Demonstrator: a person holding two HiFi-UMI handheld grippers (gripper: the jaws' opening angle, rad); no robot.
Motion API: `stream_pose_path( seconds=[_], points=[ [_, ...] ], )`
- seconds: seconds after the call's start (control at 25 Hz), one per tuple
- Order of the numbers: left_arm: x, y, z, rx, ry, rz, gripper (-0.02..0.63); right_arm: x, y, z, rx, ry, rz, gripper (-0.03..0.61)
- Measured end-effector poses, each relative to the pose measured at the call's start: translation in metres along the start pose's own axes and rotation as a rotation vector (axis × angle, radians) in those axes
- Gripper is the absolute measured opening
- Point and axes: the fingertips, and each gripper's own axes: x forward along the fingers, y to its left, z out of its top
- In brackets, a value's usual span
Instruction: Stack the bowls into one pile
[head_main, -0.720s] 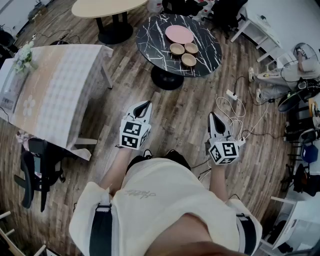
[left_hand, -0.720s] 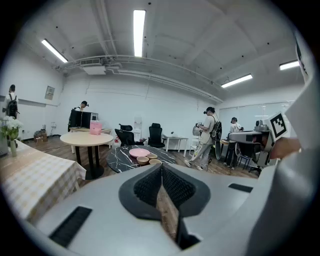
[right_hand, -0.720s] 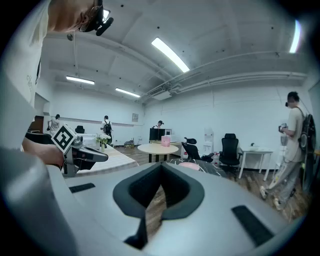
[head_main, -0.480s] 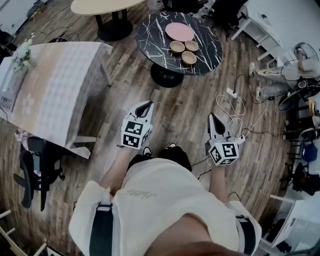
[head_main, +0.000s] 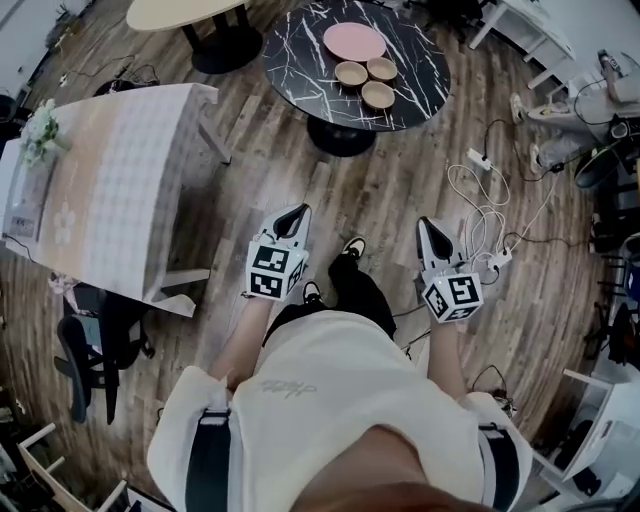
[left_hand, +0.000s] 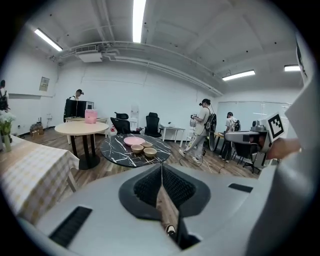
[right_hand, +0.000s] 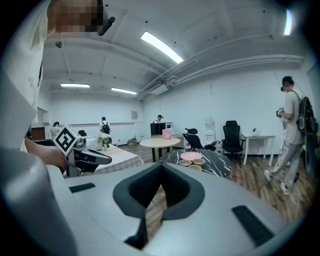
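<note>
L hand-held gripper (head_main: 293, 213), R hand-held gripper (head_main: 430, 226): jaws together, empty; bowls (head_main: 378, 95) ahead on marble table (head_main: 300, 70); cables (head_main: 478, 215) nearby

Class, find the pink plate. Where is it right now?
In the head view, the pink plate lies near the top centre, on the round black marble table, just beyond the three small bowls.

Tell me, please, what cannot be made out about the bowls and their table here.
- Bowls: material and markings too small in every view.
- Nearest bowl: lower part hidden by the right gripper's body, right gripper view.
- Black table: base hidden by the left gripper's body, left gripper view.
</note>
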Motion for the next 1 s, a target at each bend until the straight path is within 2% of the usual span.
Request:
stream_pose_path(
  seconds=[0.2, 0.28, 0.4, 0.64, 0.8, 0.92, 1.0],
  points=[
    [0.04, 0.008, 0.019, 0.015, 0.032, 0.008, 0.021, 0.044, -0.017, -0.003, -0.11, 0.041, 0.087, 0.0],
    [0.057, 0.011, 0.035, 0.016, 0.034, -0.006, 0.021, 0.067, -0.025, 0.01, -0.088, 0.01, 0.119, 0.0],
    [0.08, 0.011, 0.06, 0.061, 0.019, -0.008, 0.021, 0.097, -0.045, 0.026, -0.062, -0.02, 0.124, 0.0],
    [0.129, 0.011, 0.089, 0.098, 0.008, -0.015, 0.021, 0.136, -0.075, 0.048, -0.092, -0.06, 0.18, 0.0],
    [0.157, 0.001, 0.094, 0.109, 0.029, -0.033, 0.021, 0.148, -0.095, 0.038, -0.072, -0.05, 0.201, 0.0],
    [0.174, -0.01, 0.098, 0.084, 0.02, -0.066, 0.021, 0.156, -0.114, 0.024, -0.064, -0.021, 0.203, 0.0],
    [0.179, -0.01, 0.096, 0.083, 0.032, -0.056, 0.021, 0.159, -0.121, 0.017, -0.045, -0.006, 0.209, 0.0]
  ],
)
